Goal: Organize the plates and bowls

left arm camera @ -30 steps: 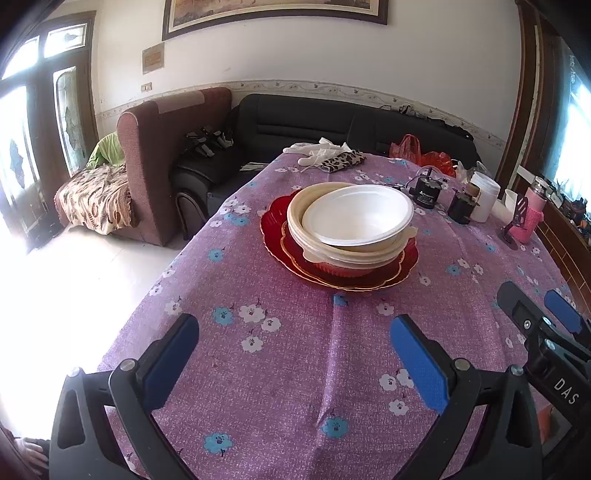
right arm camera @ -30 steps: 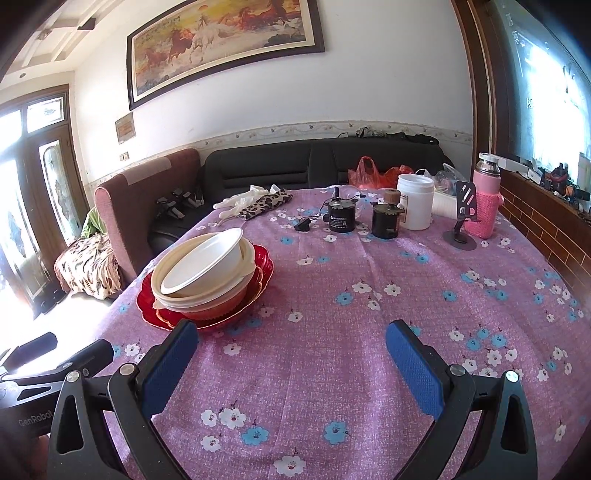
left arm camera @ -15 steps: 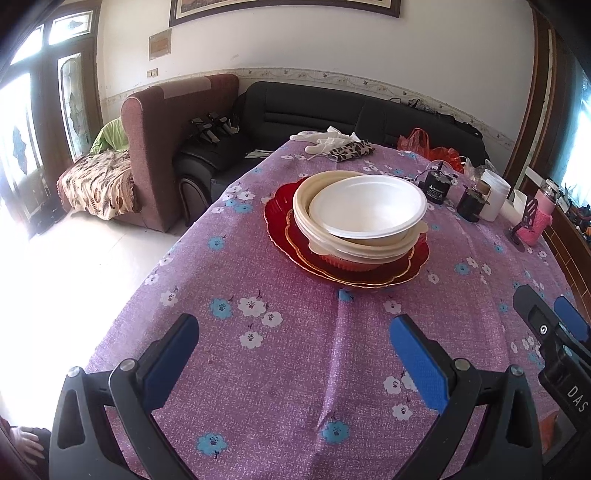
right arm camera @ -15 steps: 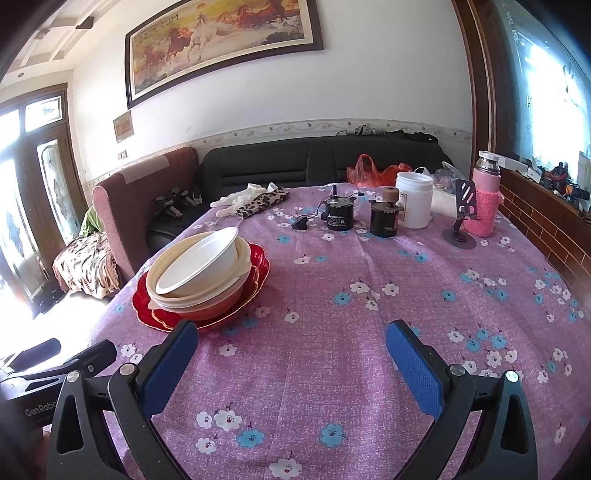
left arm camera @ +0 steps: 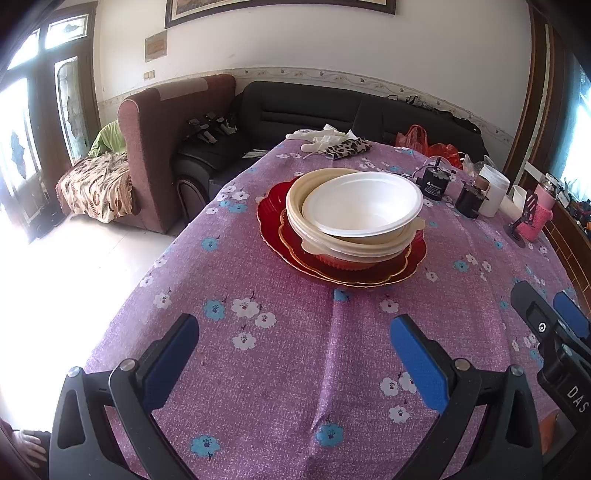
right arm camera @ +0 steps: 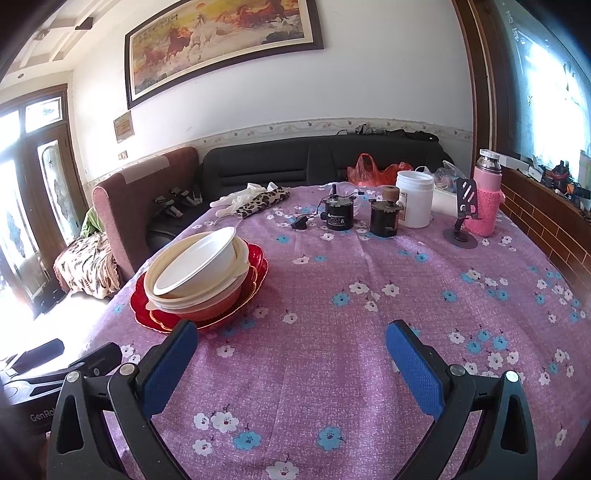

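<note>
A white bowl (left arm camera: 364, 210) sits tilted in cream bowls (left arm camera: 314, 206), stacked on red plates (left arm camera: 280, 225) on the worktop (left arm camera: 280, 369). The stack lies ahead of the left tongs (left arm camera: 293, 354), and ahead-left of the right tongs (right arm camera: 291, 352). Both tongs gape wide, holding nothing, well short of it.

Red bowl (left arm camera: 341, 261) at base of stack: only a lower rim strip shows under the cream bowls (left arm camera: 314, 206). Label on black motor (right arm camera: 338, 218) near table's far edge too small to read (white print). Painting (left arm camera: 277, 7) cut off by top edge.
</note>
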Motion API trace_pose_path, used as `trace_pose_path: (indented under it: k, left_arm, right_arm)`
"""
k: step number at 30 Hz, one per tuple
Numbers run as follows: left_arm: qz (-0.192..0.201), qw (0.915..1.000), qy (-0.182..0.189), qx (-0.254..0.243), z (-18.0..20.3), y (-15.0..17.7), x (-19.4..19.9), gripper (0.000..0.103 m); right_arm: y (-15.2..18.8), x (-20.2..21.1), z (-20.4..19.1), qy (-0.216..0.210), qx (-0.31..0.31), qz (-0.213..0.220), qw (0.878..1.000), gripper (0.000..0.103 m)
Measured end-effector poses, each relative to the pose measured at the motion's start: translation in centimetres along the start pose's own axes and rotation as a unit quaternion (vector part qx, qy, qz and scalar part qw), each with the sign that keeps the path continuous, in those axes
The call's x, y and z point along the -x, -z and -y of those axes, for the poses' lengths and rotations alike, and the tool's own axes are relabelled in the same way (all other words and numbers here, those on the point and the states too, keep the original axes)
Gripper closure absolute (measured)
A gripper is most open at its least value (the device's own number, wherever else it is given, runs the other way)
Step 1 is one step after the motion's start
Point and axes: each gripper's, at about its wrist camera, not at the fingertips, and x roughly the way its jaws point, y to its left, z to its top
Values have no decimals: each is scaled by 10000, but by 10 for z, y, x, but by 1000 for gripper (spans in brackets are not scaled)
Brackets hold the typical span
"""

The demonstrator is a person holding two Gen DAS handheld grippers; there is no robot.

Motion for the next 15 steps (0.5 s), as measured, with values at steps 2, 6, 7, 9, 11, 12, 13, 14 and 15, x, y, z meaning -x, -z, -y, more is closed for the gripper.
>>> trace_pose_path:
  k: [2,6,7,9,11,12,13,14,15]
  left_arm:
    - [-12,10000,4,-11,1,0,0,0]
    - [-21,10000,2,-9,1,0,-1,0]
    - [-19,10000,1,-19,1,0,-1,0]
    - [-22,10000,-1,-18,1,0,-1,0]
    - [-15,10000,17,-40,2,0,0,0]
    - [13,10000,2,-66,3,0,0,0]
    - [37,9999,-7,-94,4,0,1,0]
    - [59,9999,16,-132,6,1,1,0]
    - [88,9998,55,-184,8,1,2,0]
  right_arm:
    - [1,0,1,-12,-29,-19,10000,0]
    - [0,-1,1,-17,-35,-21,10000,0]
    - [0,-1,1,-19,-34,-23,10000,0]
    - [1,-2,1,-14,-27,-22,10000,0]
    - [1,-2,1,-20,-43,-26,10000,0]
    - [0,-3,1,-19,-52,-32,10000,0]
    - [0,-3,2,-14,-61,-36,10000,0]
    - [0,-3,3,-5,-77,-36,10000,0]
    - [0,-3,4,3,-88,-32,10000,0]
